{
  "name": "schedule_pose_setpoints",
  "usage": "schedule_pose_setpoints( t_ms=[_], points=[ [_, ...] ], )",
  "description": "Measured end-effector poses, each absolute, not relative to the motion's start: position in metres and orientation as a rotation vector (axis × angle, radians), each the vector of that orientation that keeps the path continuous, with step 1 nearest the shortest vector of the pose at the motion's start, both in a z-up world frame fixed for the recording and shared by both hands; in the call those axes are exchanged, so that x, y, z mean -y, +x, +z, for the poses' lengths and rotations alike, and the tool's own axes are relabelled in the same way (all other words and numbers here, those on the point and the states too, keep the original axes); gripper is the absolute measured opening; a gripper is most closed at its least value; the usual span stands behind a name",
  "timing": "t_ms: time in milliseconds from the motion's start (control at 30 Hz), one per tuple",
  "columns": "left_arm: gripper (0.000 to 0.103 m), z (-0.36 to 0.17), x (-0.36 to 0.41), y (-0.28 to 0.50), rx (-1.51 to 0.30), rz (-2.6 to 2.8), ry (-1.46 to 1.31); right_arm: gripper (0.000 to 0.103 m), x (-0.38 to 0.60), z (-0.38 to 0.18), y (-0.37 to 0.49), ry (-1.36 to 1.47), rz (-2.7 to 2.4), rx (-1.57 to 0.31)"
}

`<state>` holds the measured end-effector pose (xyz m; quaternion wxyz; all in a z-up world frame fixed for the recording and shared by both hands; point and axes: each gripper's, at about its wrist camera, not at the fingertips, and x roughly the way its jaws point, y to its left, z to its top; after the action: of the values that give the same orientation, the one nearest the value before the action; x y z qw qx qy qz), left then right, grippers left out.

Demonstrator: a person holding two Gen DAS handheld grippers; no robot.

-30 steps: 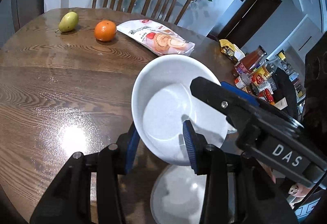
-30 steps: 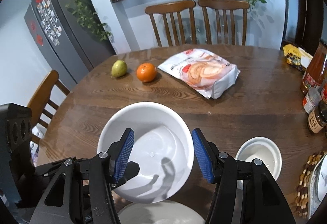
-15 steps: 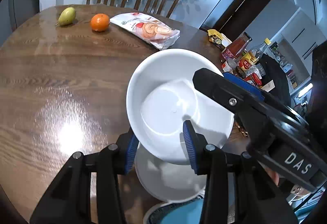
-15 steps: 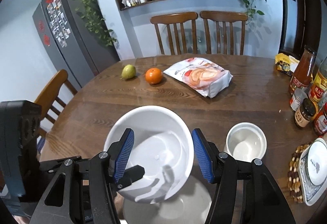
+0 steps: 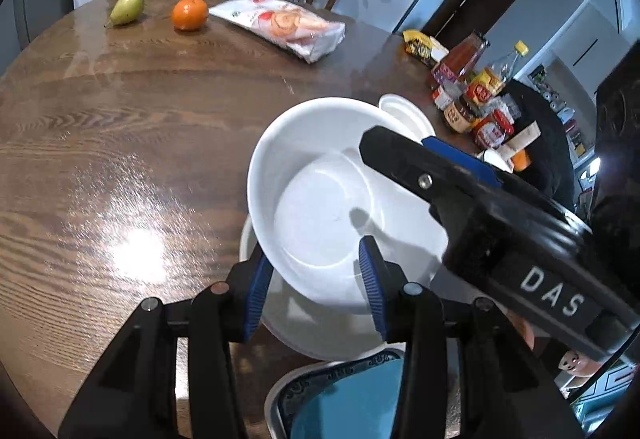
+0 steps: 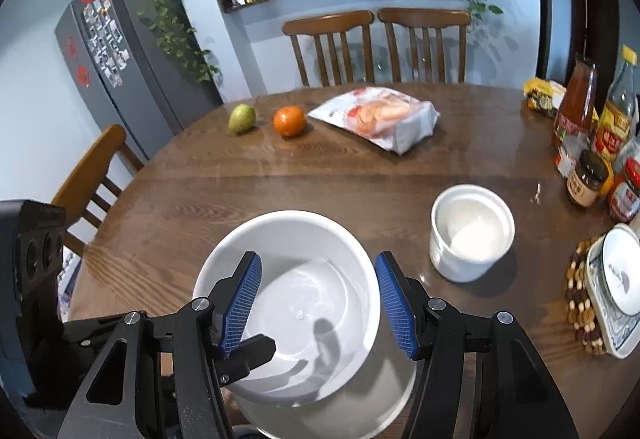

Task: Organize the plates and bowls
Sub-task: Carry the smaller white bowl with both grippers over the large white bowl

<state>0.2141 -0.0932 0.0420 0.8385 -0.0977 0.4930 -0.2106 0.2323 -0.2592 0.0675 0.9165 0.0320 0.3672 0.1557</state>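
Note:
A large white bowl [image 5: 320,199] [image 6: 304,279] hangs tilted above a white plate [image 5: 316,335] [image 6: 360,407] at the table's near edge. My left gripper [image 5: 316,291] is shut on the bowl's near rim, one pad inside and one outside. My right gripper [image 6: 318,303] is open, its blue pads above the bowl without touching it; it also shows in the left wrist view [image 5: 460,167]. A blue plate with a patterned rim [image 5: 344,395] lies under the white plate. A small white bowl [image 6: 472,231] [image 5: 404,115] stands to the right.
A pear [image 6: 242,117], an orange [image 6: 289,121] and a bread bag [image 6: 380,119] lie at the far side of the round wooden table [image 6: 280,183]. Sauce bottles and jars [image 6: 592,143] crowd the right edge. A dish on a beaded mat [image 6: 612,283] sits at right. Chairs surround the table.
The left gripper has carried the white bowl back toward the near edge and up, so it now hangs over the white plate. The blue plate has come into view.

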Motion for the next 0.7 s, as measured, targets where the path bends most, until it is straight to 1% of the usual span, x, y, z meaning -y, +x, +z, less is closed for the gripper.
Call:
schedule_pose_setpoints(
  t_ms=[300,400,700],
  points=[
    [0.042,0.030,0.102,0.211,-1.096,-0.463,-0.176,0.061,0.272,0.048,0.232,0.097,0.329,-0.809],
    [0.044,0.029,0.104,0.210,-1.100,-0.472,-0.174,0.061,0.270,0.044,0.234,0.083,0.320,-0.826],
    [0.044,0.022,0.106,0.210,-1.136,-0.501,-0.168,0.061,0.267,0.035,0.236,0.036,0.292,-0.865]
  ],
)
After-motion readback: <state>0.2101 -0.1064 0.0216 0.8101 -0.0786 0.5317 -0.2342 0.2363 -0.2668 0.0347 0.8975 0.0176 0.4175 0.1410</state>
